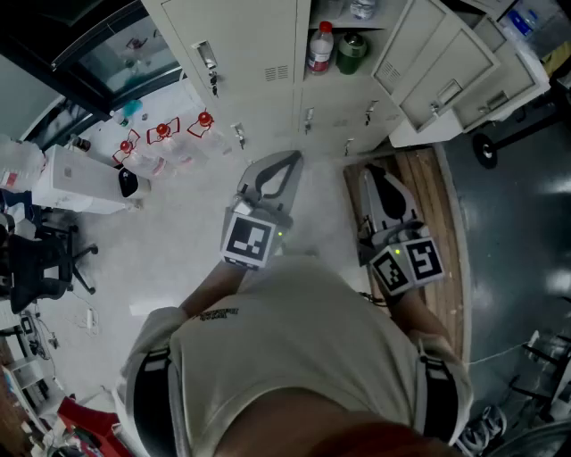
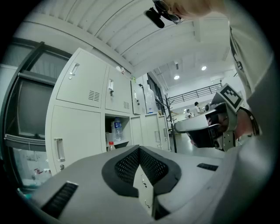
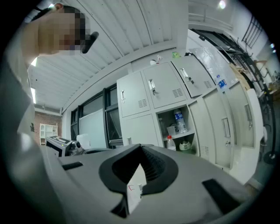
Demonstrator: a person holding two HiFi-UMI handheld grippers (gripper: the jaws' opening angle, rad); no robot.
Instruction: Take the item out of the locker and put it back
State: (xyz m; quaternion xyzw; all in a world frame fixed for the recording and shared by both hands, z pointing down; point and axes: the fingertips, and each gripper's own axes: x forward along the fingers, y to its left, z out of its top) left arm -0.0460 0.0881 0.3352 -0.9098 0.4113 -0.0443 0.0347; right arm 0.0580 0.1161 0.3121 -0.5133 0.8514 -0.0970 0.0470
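Observation:
The open locker compartment [image 1: 343, 40] holds a red-capped bottle [image 1: 319, 46] and a green can [image 1: 351, 52], with a clear water bottle [image 1: 361, 9] on the shelf above. Its door [image 1: 437, 67] swings out to the right. My left gripper [image 1: 290, 161] and right gripper [image 1: 375, 174] hang side by side in front of my chest, well short of the lockers, both shut and empty. The right gripper view shows the water bottle [image 3: 178, 121], red-capped bottle [image 3: 169, 142] and can [image 3: 186, 145] beyond the shut jaws. From the left gripper view the water bottle [image 2: 117, 130] stands in the same compartment.
A wooden board [image 1: 437, 223] lies on the floor under my right gripper. A second open locker door [image 1: 508, 76] and a wheeled base [image 1: 486, 150] stand at the right. To the left are a white box [image 1: 76, 178], red floor markers [image 1: 162, 132] and an office chair [image 1: 36, 259].

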